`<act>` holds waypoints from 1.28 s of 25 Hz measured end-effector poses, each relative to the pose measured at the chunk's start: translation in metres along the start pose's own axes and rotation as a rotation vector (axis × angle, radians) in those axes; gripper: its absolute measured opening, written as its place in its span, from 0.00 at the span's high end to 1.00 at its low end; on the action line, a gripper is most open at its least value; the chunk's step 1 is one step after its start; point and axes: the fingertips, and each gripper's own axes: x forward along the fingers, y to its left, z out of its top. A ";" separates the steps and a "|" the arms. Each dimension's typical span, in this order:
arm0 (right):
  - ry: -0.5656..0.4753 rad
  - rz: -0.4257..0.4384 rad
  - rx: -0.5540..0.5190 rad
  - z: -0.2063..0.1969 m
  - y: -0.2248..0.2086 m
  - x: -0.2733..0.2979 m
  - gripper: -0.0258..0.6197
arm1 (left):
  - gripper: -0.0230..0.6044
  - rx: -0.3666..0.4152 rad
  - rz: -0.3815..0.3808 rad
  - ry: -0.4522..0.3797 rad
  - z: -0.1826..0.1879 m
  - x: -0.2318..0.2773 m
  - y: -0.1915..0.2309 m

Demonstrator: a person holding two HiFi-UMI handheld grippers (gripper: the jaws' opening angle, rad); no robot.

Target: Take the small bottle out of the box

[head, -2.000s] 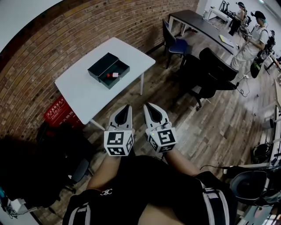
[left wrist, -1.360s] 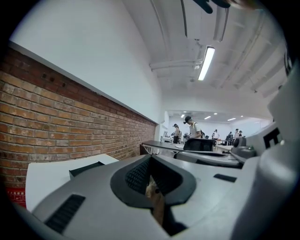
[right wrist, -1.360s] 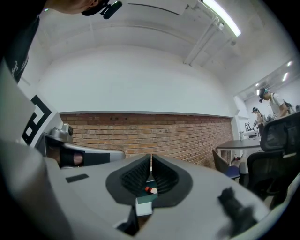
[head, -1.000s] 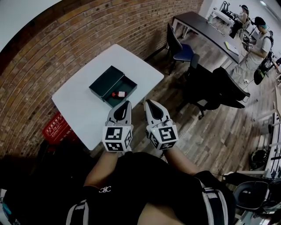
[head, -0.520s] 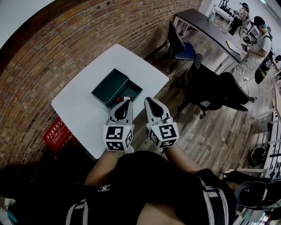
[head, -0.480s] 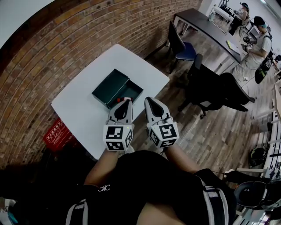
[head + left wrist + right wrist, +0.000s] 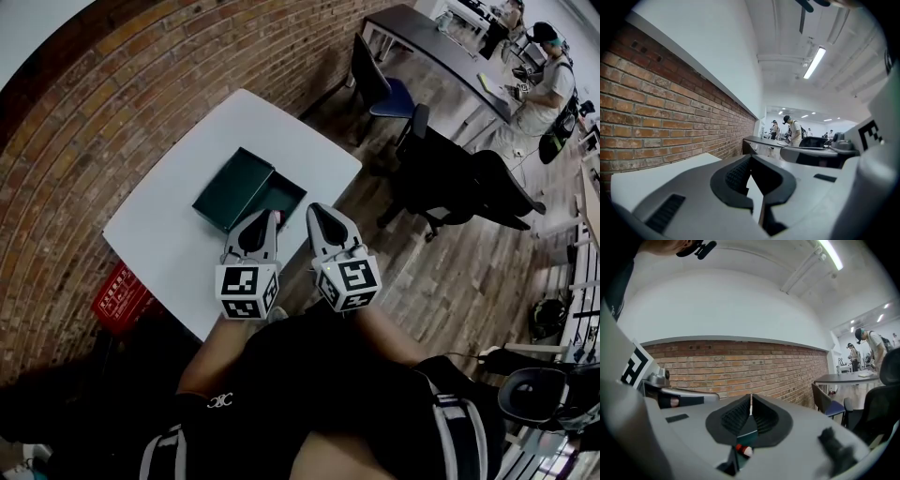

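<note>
A dark green box (image 7: 284,194) lies open on the white table (image 7: 159,225), its lid (image 7: 232,187) beside it on the left. In the head view the small bottle is hidden behind my left gripper (image 7: 271,215), which hovers shut and empty over the box's near edge. My right gripper (image 7: 313,209) is held beside it, also shut and empty, just right of the box. In the right gripper view the small red and white bottle (image 7: 743,450) and the teal box (image 7: 746,431) show low down in the opening behind the shut right gripper's (image 7: 751,397) tips. The left gripper (image 7: 751,158) view shows shut pads and the table beyond.
A brick wall (image 7: 112,94) runs behind the table. A red crate (image 7: 119,292) sits under its left end. Black office chairs (image 7: 450,178), a blue chair (image 7: 384,92) and a dark desk (image 7: 427,42) stand to the right, with a person (image 7: 544,75) at the far end.
The person has come up to the table. Both grippers moved forward from over the floor to the box, and the left tip now covers the bottle in the head view. The jaws stayed shut.
</note>
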 end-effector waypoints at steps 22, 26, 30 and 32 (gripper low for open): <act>0.058 0.099 -0.008 -0.017 -0.060 0.086 0.91 | 0.94 0.168 0.075 0.285 -0.061 0.093 0.051; 0.090 0.122 -0.007 -0.025 -0.064 0.092 0.91 | 0.94 0.260 0.070 0.364 -0.082 0.100 0.062; 0.117 0.142 -0.004 -0.035 -0.067 0.093 0.91 | 0.94 0.332 -0.066 0.531 -0.119 0.099 0.063; 0.126 0.148 0.001 -0.037 -0.069 0.091 0.91 | 0.94 0.396 -0.125 0.604 -0.135 0.097 0.063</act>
